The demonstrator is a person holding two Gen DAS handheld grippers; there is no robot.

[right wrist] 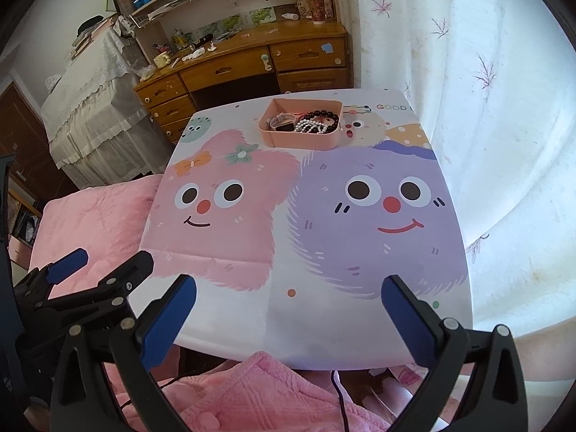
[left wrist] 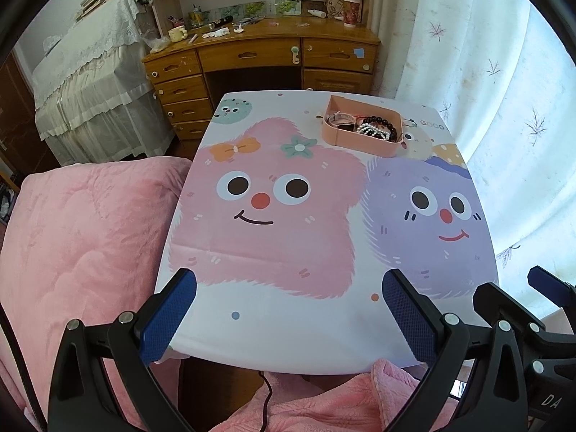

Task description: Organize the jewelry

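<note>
Jewelry (left wrist: pixel 376 127) in pink tray (left wrist: pixel 360 144) (far table (left wrist: pixel 288 324) edge), both grippers' jaws wide.

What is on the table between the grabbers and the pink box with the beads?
Nothing. Between the left gripper, the right gripper and the pink box, both wrist views show only bare cartoon tablecloth.

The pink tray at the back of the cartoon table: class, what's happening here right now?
Nobody is handling anything. The left gripper and right gripper both hang open over the near edge of the table, holding nothing. The pink tray sits at the far side with a dark bead bracelet, a pearl strand and a watch piled inside.
</note>
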